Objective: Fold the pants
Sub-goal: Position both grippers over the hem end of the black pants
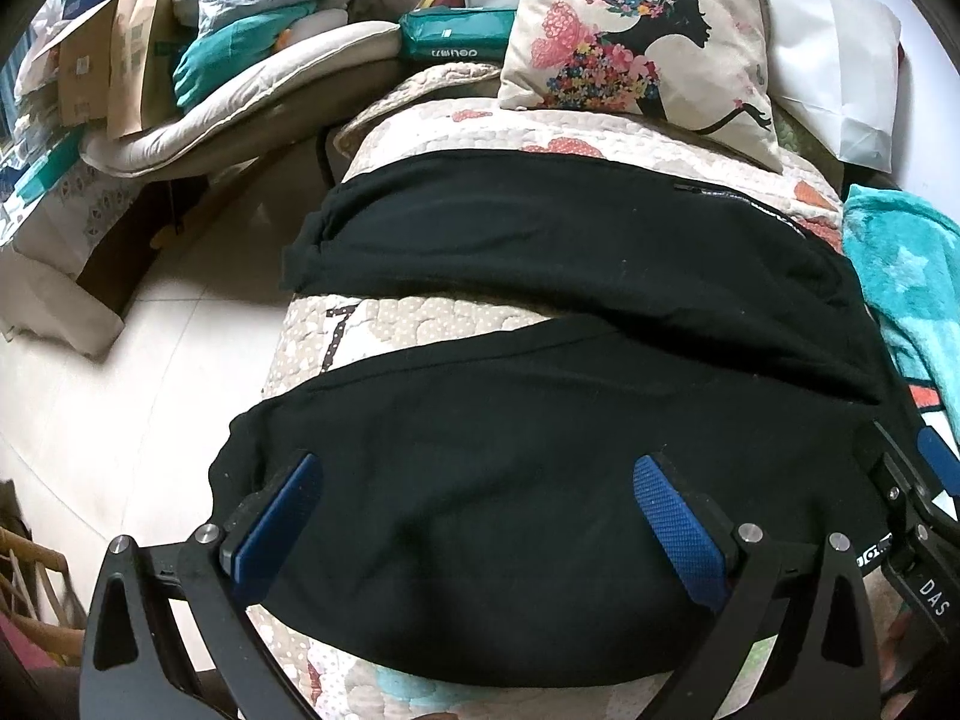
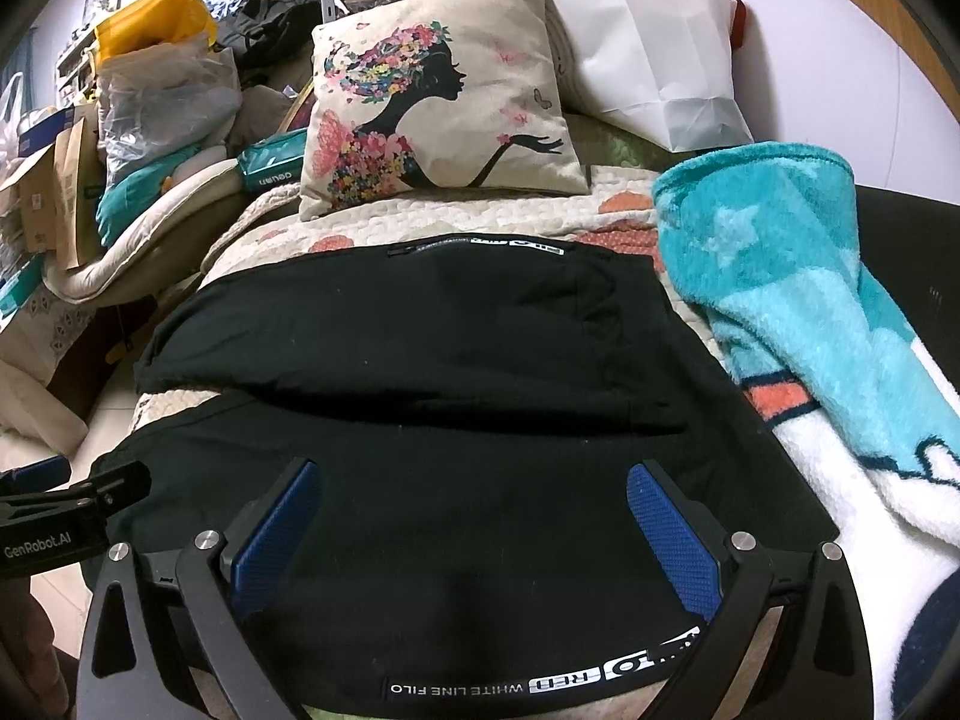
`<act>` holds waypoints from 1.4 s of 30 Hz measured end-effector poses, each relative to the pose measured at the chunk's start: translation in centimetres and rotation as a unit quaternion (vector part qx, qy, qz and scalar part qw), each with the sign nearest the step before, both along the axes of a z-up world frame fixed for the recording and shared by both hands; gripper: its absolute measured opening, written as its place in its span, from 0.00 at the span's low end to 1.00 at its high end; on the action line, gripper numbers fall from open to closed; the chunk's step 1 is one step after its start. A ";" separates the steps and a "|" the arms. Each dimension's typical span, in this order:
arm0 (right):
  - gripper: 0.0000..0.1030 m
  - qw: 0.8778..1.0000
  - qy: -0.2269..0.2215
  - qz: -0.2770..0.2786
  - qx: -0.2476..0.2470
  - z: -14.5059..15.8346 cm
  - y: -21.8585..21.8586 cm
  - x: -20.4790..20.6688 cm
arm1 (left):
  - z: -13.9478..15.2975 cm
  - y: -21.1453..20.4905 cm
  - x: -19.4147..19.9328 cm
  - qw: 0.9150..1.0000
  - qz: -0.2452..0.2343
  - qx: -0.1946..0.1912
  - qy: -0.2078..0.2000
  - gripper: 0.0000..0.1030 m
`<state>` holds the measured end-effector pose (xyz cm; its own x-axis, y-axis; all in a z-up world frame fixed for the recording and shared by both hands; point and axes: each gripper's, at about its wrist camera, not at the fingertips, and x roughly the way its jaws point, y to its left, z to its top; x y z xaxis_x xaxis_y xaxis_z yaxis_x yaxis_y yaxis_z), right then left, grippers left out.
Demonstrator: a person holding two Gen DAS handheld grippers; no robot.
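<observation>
Centrally: black pants (image 1: 540, 396), spread flat on a patterned quilt (image 1: 420, 312), both legs running toward 9 o'clock and parted by a wedge of bare quilt. In the right wrist view the lettered waistband (image 2: 540, 684) lies at 6 o'clock, under the tool.

Left gripper (image 1: 474, 516): held low over the nearer leg's cuff end, pointing toward 12 o'clock, blue pads (image 1: 678, 522) spread wide, nothing between them; the fabric lies beneath, not pinched.

Right gripper (image 2: 468, 516): same level pose above the waist area, pointing toward 12 o'clock, pads (image 2: 666, 522) likewise wide apart and released. Each tool shows at the edge of the other's view: the right one at 4 o'clock in the left view, the left one at 8 o'clock in the right view.

Surroundings: printed cushion (image 2: 444, 108) with a floral silhouette at 12 o'clock beyond the pants; white paper bag (image 2: 654, 54) just beside it at 1 o'clock; teal star blanket (image 2: 798, 288) at 3 o'clock, along the pants' side; green packet (image 1: 456, 30) at 11 o'clock; heaped bags and boxes (image 2: 156, 102) at 10 o'clock.
</observation>
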<state>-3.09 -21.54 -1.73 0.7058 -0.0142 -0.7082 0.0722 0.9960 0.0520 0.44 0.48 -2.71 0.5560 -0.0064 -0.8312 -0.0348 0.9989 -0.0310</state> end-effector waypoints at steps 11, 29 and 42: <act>1.00 1.000 0.005 -0.002 0.008 -0.2 -0.1 0.1 | -0.2 0.0 0.1 1.000 -0.001 0.000 0.008 1.00; 1.00 1.000 0.009 -0.006 0.012 -0.4 -0.3 0.0 | -2.5 0.4 1.0 0.998 0.007 -0.006 0.064 1.00; 1.00 1.000 0.005 -0.005 0.013 -0.3 -0.4 -0.1 | -5.4 -0.3 0.6 0.996 0.011 0.010 0.090 1.00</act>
<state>-3.18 -21.94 -2.03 0.6986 -0.0028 -0.7155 0.0836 0.9935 0.0777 1.07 0.16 -8.10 0.3979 0.0214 -0.9172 -0.0590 0.9983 -0.0023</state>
